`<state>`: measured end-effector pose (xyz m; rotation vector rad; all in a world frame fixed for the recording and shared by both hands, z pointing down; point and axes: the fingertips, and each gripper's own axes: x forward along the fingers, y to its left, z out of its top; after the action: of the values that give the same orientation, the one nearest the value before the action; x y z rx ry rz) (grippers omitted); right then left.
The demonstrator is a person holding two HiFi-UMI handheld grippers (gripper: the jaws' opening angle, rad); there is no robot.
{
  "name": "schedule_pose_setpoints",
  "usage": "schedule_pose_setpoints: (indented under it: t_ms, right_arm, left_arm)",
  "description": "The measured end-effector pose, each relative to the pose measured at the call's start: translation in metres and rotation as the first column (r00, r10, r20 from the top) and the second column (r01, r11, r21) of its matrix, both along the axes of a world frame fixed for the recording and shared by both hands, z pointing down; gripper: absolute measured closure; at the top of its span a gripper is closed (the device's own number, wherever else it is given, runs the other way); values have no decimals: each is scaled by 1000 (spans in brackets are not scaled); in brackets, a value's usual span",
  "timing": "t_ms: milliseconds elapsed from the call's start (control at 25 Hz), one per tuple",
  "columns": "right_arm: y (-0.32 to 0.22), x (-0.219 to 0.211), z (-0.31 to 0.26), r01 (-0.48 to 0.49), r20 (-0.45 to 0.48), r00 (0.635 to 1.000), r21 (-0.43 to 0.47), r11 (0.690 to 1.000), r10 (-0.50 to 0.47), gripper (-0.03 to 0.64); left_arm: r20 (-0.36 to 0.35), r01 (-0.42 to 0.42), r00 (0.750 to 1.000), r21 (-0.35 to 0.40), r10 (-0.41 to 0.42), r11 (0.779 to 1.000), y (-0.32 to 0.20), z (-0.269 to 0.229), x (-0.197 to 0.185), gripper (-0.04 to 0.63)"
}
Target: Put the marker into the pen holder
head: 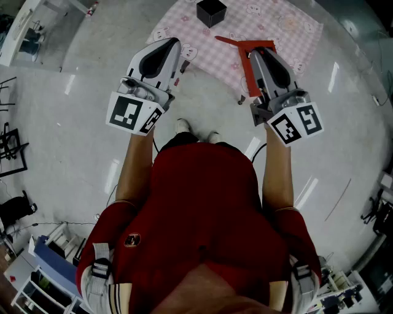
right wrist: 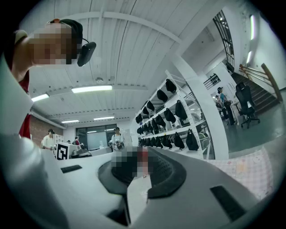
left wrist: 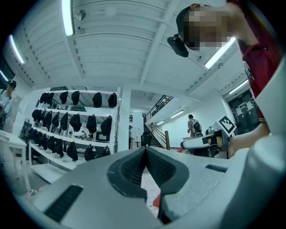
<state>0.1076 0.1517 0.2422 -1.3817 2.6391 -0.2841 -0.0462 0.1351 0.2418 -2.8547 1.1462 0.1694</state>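
Observation:
The black cube pen holder (head: 211, 12) stands on a pink checked cloth (head: 282, 24) at the far side of the table. My right gripper (head: 254, 53) hovers over the cloth's near edge, to the right of the holder and nearer to me. It is shut on a red marker (head: 229, 41), which sticks out to the left toward the holder. In the right gripper view the marker (right wrist: 143, 155) shows as a red strip between the pads. My left gripper (head: 174, 43) is held level with the right one, near the cloth's left corner. Its jaws (left wrist: 145, 150) meet at the tips with nothing between them.
The cloth lies on a round white table (head: 92, 80). Both gripper views tilt up to a ceiling with strip lights and shelves of black bags (left wrist: 71, 129). The right gripper (left wrist: 210, 142) shows in the left gripper view. Racks and boxes (head: 43, 257) stand on the floor behind me.

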Motion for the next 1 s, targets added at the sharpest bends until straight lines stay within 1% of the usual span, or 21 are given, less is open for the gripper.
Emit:
schedule_pose_setpoints:
  t_ms: [120,280,520,840,1000]
  right_arm:
    - [-6,-16,0,-2,-28,1000,0,1000,2,576]
    - [-14,-31,3,-15,-26,1000,-3,1000,15,575]
    - [-31,-41,7,-72,-33,997,-23,997,71,575]
    - [-57,-64,15,-150,-70,987,-33,988,147,575]
    - [-71,-68,23,-193,-93,978,-42,980,189,575]
  left_arm:
    - [-6,-1,1000,1,1,1000,-7,-2,-16,588]
    - [-16,-9,1000,-1,9,1000,-18,1,-33,588]
    - [-28,-43,999,-8,43,999,-35,6,-54,588]
    - [-43,-83,996,-20,82,996,-54,16,-93,588]
    - [-41,-83,996,-26,82,996,-63,24,-112,588]
